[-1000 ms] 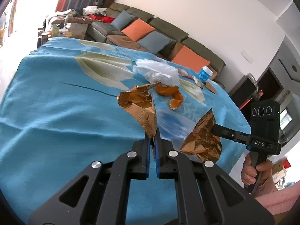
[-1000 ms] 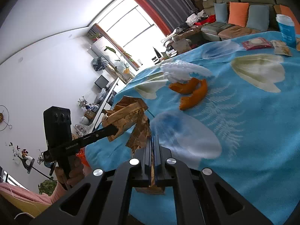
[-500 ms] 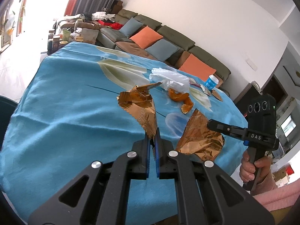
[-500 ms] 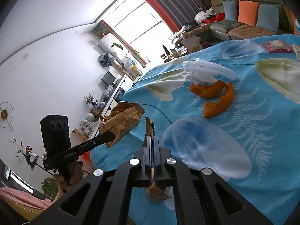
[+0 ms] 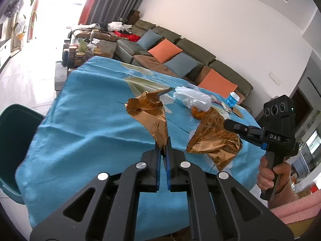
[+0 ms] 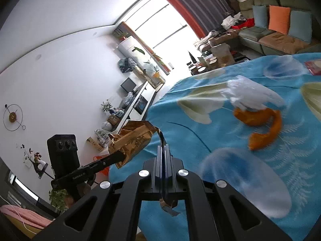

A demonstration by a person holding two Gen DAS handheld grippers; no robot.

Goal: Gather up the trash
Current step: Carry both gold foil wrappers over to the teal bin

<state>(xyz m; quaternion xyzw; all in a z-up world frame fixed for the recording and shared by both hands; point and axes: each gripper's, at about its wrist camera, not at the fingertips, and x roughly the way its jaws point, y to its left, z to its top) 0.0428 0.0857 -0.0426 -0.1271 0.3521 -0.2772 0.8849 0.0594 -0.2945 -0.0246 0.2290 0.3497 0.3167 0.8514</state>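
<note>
Both grippers have pulled back from the worktop point(image 5: 84, 120); left gripper point(image 5: 163, 142) fingers and right gripper point(image 6: 164, 149) fingers each pinch a gold wrapper point(image 5: 148, 112), mid-frame.

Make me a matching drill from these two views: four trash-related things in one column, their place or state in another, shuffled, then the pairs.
Things:
1. left gripper
2. orange peel
3. white plastic bag
4. green bin

Places or states:
A. lying crumpled on the blue cloth
B. standing off the table's edge
C. shut on a gold wrapper
D. curled on the cloth, partly under the bag

Pairs: 1-C, 2-D, 3-A, 4-B
</note>
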